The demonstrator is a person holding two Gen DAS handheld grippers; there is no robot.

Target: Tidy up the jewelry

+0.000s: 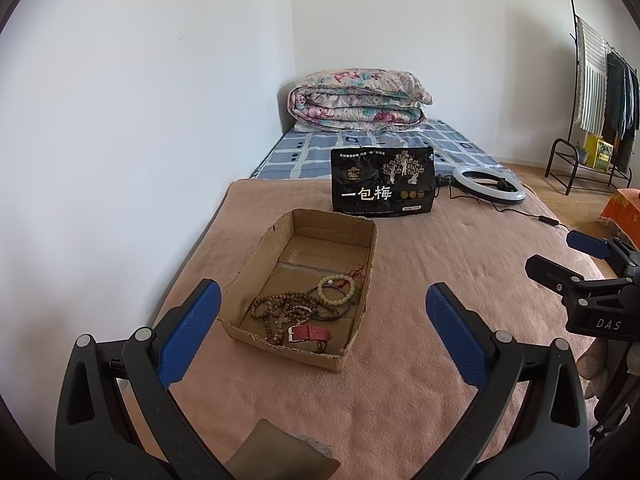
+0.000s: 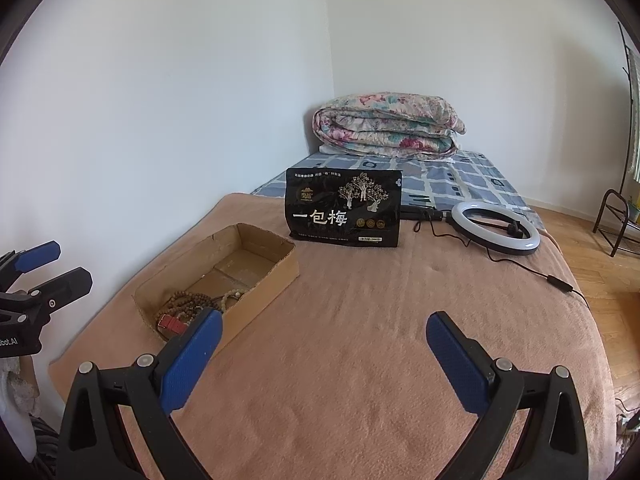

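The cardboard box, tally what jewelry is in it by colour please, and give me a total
In the cardboard box, as far as the tangle lets me tell:
Brown: 1, a long wooden bead strand, looped over itself
Pale green: 1, a bead bracelet
Red: 2, a watch strap and a thin cord
Total: 4; a dark thin band under the beads may be a fifth.

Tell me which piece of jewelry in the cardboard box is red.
The red strap, a flat band lying at the near end of the cardboard box. The brown beads and pale bracelet are beaded strands.
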